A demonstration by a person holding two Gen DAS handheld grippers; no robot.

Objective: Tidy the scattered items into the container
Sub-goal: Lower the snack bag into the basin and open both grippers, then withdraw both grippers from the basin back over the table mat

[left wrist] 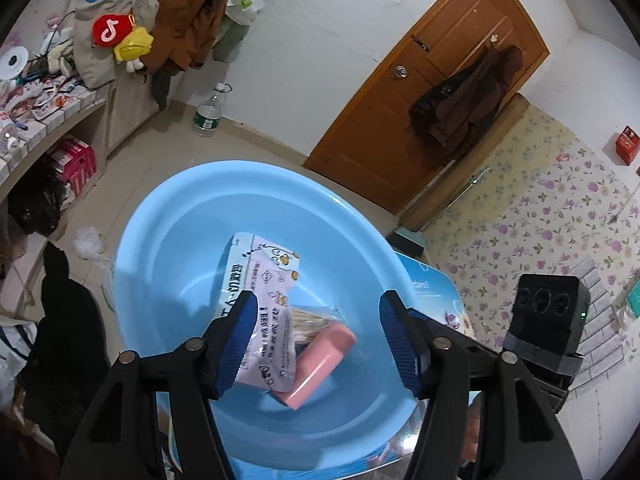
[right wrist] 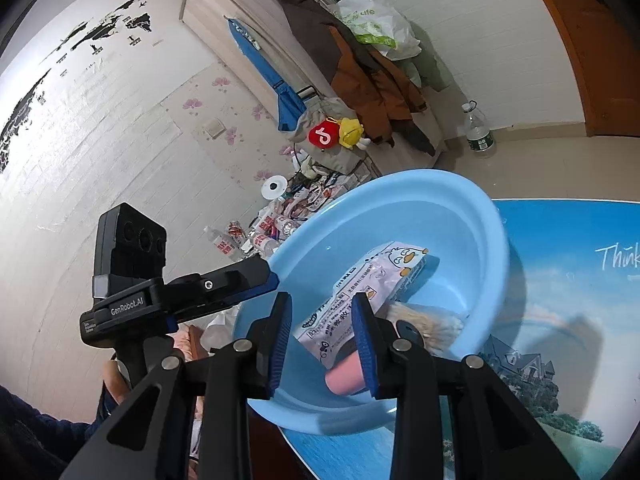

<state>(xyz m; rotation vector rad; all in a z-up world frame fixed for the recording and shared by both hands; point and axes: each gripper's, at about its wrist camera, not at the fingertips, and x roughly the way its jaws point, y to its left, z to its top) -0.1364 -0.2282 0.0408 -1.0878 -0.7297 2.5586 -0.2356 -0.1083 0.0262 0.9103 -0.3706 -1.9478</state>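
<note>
A light blue basin (left wrist: 160,240) sits on a table with a printed sky-and-house top (right wrist: 560,300). Inside lie three items: one white wipes packet (left wrist: 264,280), one pink block (left wrist: 320,352) and one clear bag of cotton swabs (left wrist: 312,316), overlapping each other near the middle. The left gripper (left wrist: 318,338) hovers above them, jaws wide and holding nothing. The right gripper (right wrist: 322,340), also empty, is opened moderately over the near rim (the left tool shows beside it). No stray item shows on the table, so lifting both tools straight up, clear of the rim, seems wisest.
</note>
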